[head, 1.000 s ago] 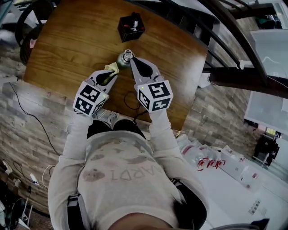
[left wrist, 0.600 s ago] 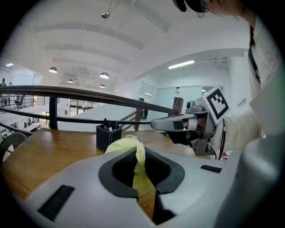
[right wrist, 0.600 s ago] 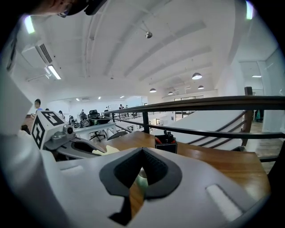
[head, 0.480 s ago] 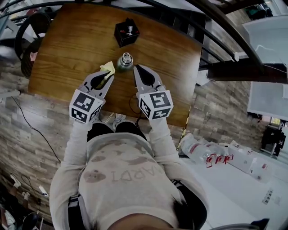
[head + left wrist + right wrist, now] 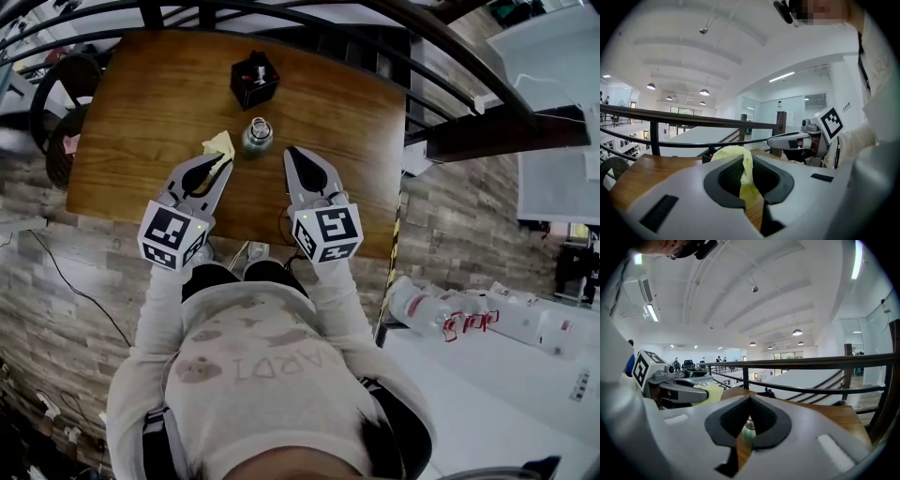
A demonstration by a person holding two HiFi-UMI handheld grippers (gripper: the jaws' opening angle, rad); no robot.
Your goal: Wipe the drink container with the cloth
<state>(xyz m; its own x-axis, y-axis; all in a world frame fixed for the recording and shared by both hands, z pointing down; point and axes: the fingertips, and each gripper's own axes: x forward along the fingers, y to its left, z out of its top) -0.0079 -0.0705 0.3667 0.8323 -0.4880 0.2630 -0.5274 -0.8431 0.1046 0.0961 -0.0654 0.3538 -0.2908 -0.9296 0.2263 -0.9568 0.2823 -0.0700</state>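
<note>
Left tool [image 5: 221,165]: jaws closed on the yellow cloth [image 5: 219,143] | right tool [image 5: 292,153]: jaws together, nothing held | drink container [image 5: 257,137]: upright on the surface [image 5: 141,103], just ahead between both tips, untouched | change: both tools drawn back; cloth and right tip earlier met the container.

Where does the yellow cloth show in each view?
Head view: cloth at the left gripper tip, left of the drink container.
Left gripper view: centre, pinched between the jaws.
Right gripper view: left of centre, in the left gripper.
Shared landmark: the wooden table.
</note>
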